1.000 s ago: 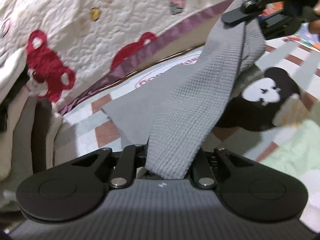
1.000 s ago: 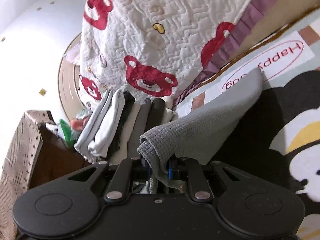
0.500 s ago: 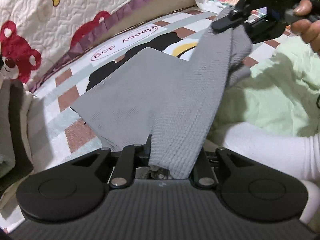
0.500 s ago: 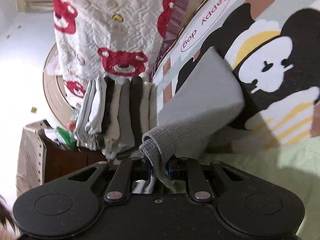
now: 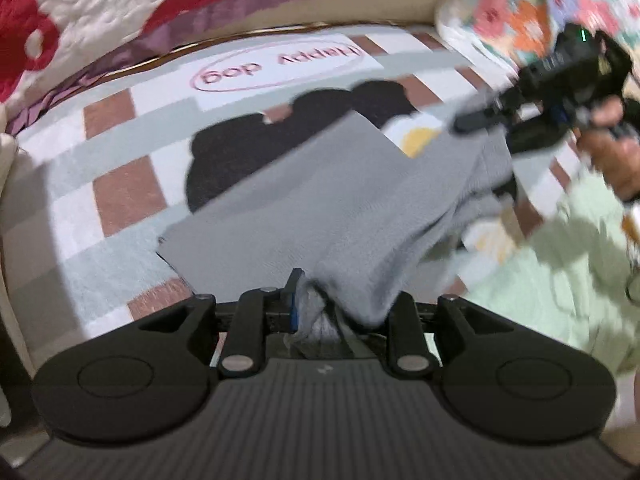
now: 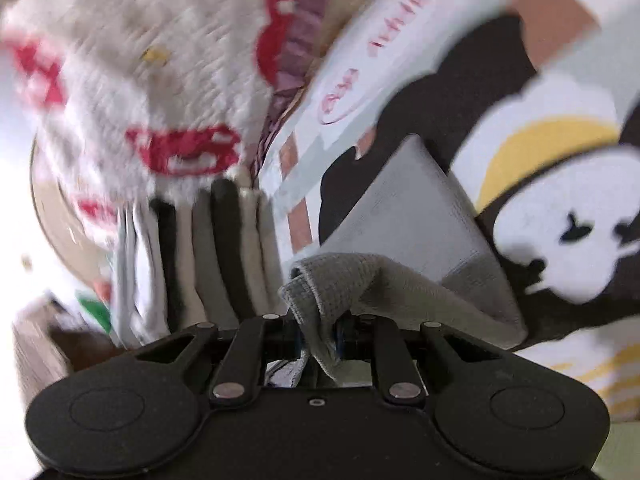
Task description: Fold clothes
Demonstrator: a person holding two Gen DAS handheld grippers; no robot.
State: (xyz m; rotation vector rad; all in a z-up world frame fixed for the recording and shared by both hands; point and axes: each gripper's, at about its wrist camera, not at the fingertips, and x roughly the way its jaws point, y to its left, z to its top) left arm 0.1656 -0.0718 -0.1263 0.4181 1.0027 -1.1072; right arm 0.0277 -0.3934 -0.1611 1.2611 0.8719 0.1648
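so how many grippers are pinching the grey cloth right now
2. The left gripper pinches the grey cloth at its near end; the right gripper pinches another bunched corner of it.

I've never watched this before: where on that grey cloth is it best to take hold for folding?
At two corners of one edge, as now: the left gripper and right gripper each pinch a bunched corner of the grey cloth from above, so it hangs between them.

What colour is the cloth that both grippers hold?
Plain grey, with a fine waffle texture. The cloth shows best in the right wrist view.
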